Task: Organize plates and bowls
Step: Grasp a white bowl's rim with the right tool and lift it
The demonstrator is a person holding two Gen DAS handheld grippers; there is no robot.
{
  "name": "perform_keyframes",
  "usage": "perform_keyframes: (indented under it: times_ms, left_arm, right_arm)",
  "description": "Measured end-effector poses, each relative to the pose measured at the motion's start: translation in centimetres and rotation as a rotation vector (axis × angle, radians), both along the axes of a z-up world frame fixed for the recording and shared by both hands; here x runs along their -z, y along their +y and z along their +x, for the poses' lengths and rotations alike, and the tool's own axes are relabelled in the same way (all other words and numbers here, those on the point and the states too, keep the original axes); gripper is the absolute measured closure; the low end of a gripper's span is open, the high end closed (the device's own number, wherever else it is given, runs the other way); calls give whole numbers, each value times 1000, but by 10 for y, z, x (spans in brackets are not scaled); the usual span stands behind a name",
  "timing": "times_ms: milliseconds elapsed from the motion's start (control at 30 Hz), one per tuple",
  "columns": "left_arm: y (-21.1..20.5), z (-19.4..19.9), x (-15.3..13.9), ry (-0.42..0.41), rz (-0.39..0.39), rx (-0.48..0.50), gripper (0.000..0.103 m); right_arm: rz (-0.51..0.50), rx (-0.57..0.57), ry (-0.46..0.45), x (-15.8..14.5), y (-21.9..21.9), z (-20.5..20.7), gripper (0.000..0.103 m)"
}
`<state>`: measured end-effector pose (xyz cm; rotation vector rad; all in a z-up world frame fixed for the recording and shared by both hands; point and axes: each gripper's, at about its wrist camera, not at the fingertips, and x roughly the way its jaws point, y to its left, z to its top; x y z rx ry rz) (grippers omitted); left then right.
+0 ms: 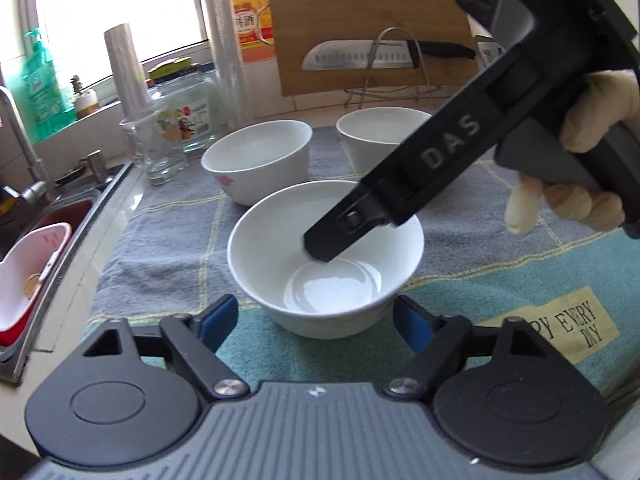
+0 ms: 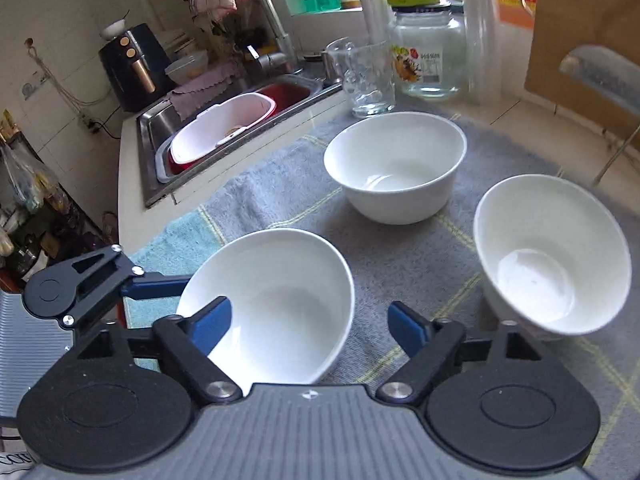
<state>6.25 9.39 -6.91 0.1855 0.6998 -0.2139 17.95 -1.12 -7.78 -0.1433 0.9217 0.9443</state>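
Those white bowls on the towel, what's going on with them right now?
A person holds a gripper in each hand, and both are at the nearest bowl. The left gripper flanks its sides; whether its pads press is unclear. The right gripper straddles the rim, open, with one finger inside. The bowl stands on the towel, and the other two bowls sit untouched behind it.

Both wrist views angled down, close over towel [image 1: 168, 236]; shared: three white bowls, sink [image 2: 160, 128] side.
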Motion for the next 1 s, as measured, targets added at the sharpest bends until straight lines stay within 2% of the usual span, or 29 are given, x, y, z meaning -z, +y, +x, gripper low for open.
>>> perform_keyframes:
  times_ms: [67,133,700,1000]
  left_arm:
    - [-2,-1,0,0,-2,15,24]
    - [-2,-1,0,-1,2,21,25]
    - [-1,0,-5,4,-7,47,25]
    - [-21,-1,-21,-12,-5,127,25]
  right_arm:
    - [-7,-8,6,2,3,0,22]
    - [-19,-23,9,4,7,0,33]
    - [-21,-9,15,3,10,3,34]
    - [-7,37,-3,-13,-23,-6,33]
